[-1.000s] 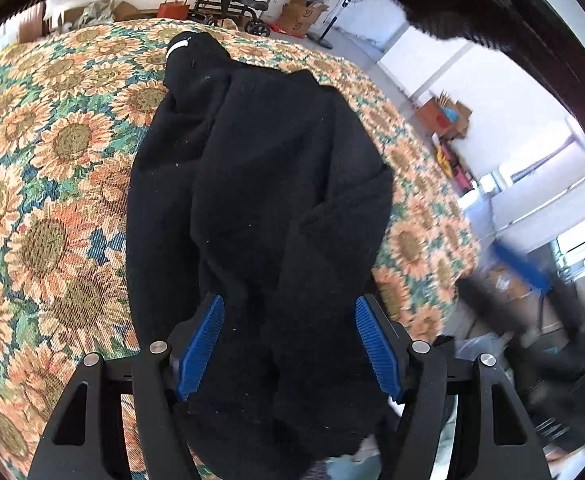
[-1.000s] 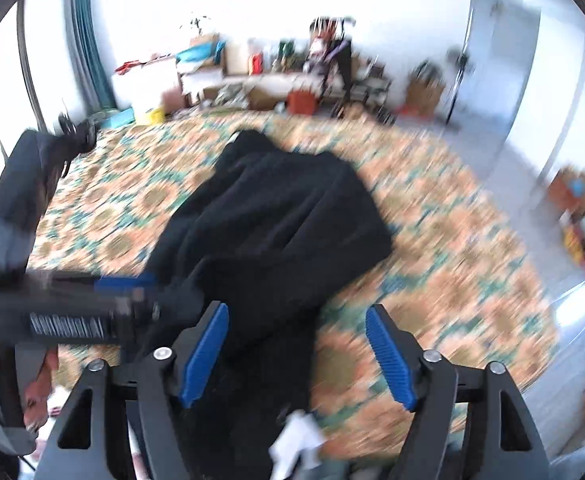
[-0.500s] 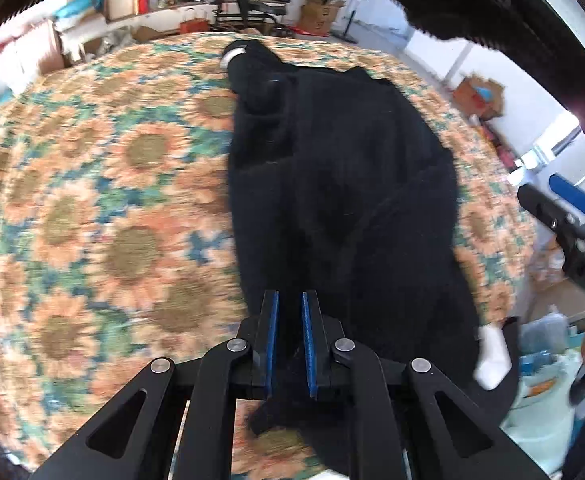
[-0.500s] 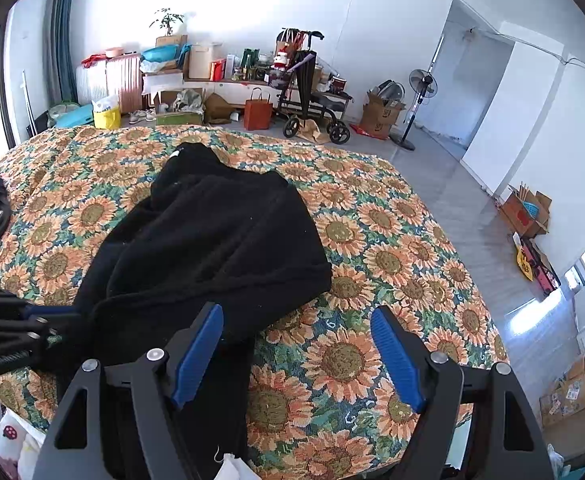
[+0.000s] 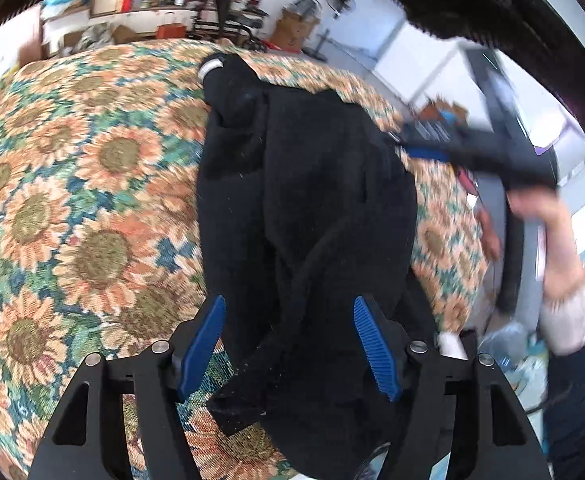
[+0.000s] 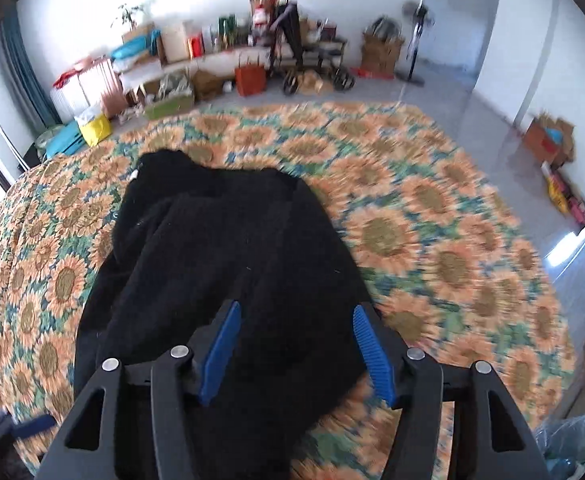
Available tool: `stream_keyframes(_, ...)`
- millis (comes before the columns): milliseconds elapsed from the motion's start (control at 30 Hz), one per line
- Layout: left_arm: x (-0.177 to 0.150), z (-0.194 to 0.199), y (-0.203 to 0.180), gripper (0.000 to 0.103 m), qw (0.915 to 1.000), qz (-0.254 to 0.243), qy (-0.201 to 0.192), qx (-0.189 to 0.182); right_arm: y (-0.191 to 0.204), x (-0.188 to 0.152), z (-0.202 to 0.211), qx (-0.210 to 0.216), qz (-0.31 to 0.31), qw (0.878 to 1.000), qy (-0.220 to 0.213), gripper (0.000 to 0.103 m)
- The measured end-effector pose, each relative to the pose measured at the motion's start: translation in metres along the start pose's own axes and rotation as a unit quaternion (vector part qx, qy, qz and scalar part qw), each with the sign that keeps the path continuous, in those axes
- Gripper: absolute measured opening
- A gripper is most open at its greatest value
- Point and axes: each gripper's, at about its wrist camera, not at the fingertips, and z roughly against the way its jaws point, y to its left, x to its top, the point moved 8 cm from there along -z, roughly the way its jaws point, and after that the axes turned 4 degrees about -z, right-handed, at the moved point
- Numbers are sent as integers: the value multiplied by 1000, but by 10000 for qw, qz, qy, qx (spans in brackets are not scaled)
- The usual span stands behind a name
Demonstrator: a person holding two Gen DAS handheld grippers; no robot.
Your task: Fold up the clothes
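Note:
A black fuzzy garment [image 5: 312, 200] lies crumpled on the sunflower-patterned table cover [image 5: 92, 208], one cuff with a white band [image 5: 210, 67] at its far end. It also shows in the right wrist view [image 6: 228, 256]. My left gripper [image 5: 288, 340] is open, its blue pads either side of the garment's near folded edge. My right gripper [image 6: 294, 350] is open above the garment's near right part. The right gripper also shows blurred in the left wrist view [image 5: 484, 148], beside the garment's right edge.
The cover's right edge [image 6: 524, 280] drops to a grey floor. Boxes, bags and a stroller [image 6: 292, 60] line the far wall, with a fan [image 6: 416, 40] at the right. A white object [image 5: 450, 344] sits below the table's near right corner.
My left gripper was shut on the garment's near edge half a second ago and is now open. My right gripper has moved left over the garment, and its jaws stay open.

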Motion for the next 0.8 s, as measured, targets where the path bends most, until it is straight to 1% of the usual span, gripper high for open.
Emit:
stream_keyframes(33,-3,-6,-1,35,9999,-69,84,74,3,2,-10,72,-38,9998,156,63)
stream_keyframes(67,-6,-8,0,8,9999,-46,153,53,3,2,-20,-59,-70,9995,299,64)
stream_keyframes(100,-9,-9,1,5,9997,-24,222,32,2,2,-30,-190,-102,9988,441,64)
stream_keyframes(133,-12,-11,2,5,9996,-1,291,11,1,0,-38,-289,-105,9979,566,61)
stream_keyframes(167,-15,-12,3,5,9994,20,357,-14,2,-1,-44,-228,-135,9977,619,39)
stream_keyframes(200,-14,-5,3,5,9993,3,362,-105,3,-1,-41,-84,-224,9980,593,29)
stream_keyframes(233,-9,4,0,5,9995,-61,260,-178,4,-1,-39,59,-311,9979,565,20)
stream_keyframes(267,-4,13,-2,5,9995,-124,154,-250,4,3,-30,111,-304,9985,448,11)
stream_keyframes(333,13,36,-5,5,9988,-243,-181,-381,8,12,-11,112,-72,9997,195,10)
stream_keyframes(400,34,62,-3,5,9971,-327,-613,-316,10,22,4,232,-39,9997,120,10)
stream_keyframes(433,44,75,0,5,9956,-343,-842,-225,9,29,10,242,-85,9997,54,7)
stream_keyframes(467,54,88,3,5,9935,-363,-1068,-131,7,36,16,251,-132,9996,-11,7)
stream_keyframes(500,60,97,3,5,9911,-450,-1253,34,3,43,19,192,-224,9995,-75,7)
stream_keyframes(533,64,104,3,5,9881,-545,-1426,200,-2,50,21,223,-405,9989,-103,7)
stream_keyframes(600,53,95,-12,5,9833,-1023,-1383,601,-8,61,20,614,-811,9948,-72,7)
stream_keyframes(700,37,80,-34,5,9694,-1720,-1294,1180,-6,66,7,991,-1150,9884,-22,7)
stream_keyframes(733,24,63,-36,5,9741,-1732,-993,1065,-6,66,2,1014,-1218,9873,-57,7)
stream_keyframes(767,6,37,-39,5,9794,-1723,-525,907,-6,62,-5,945,-1219,9880,-13,7)
stream_keyframes(800,-4,21,-40,5,9822,-1672,-203,828,-6,59,-11,877,-1218,9887,31,9)
